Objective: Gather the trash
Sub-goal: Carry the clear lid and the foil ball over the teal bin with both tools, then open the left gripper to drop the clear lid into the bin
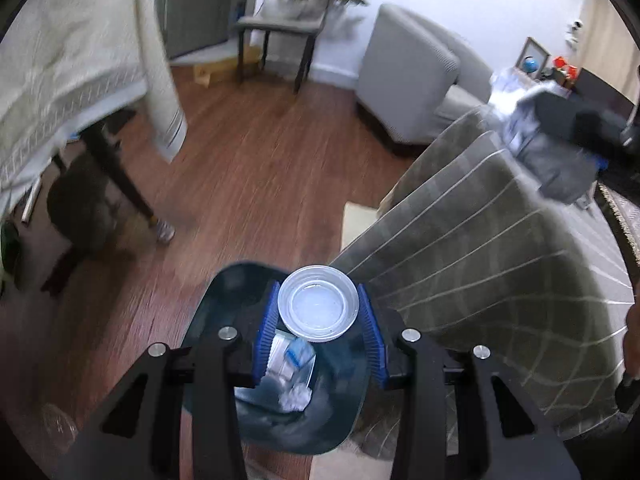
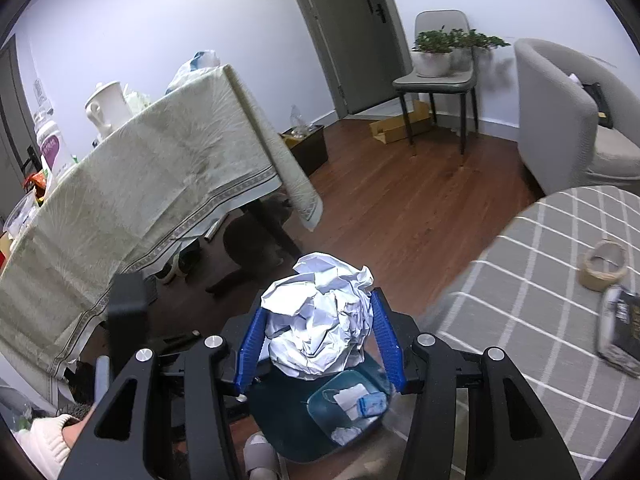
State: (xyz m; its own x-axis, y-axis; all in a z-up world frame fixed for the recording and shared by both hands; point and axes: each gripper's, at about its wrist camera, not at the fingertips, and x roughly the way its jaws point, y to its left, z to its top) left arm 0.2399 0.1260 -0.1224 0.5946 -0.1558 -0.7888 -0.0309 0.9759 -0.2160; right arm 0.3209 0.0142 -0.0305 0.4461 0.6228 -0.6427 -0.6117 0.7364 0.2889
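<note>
Both tongs tilt steeply downward over a dark blue bin (image 1: 224, 300) standing on the wooden floor (image 1: 248, 184). The left tongs (image 1: 319, 308) are closed on a clear plastic cup (image 1: 318, 306), its rim pinched between the blue pads directly above the bin's mouth. The right tongs (image 2: 318, 320) clasp a crumpled ball of white paper (image 2: 320, 316), likewise poised above the bin, in which paper scraps (image 2: 352, 400) already lie. A grey checked cloth (image 2: 540, 280) adjoins the bin; a cream-clothed bench (image 2: 152, 168) stands beyond.
</note>
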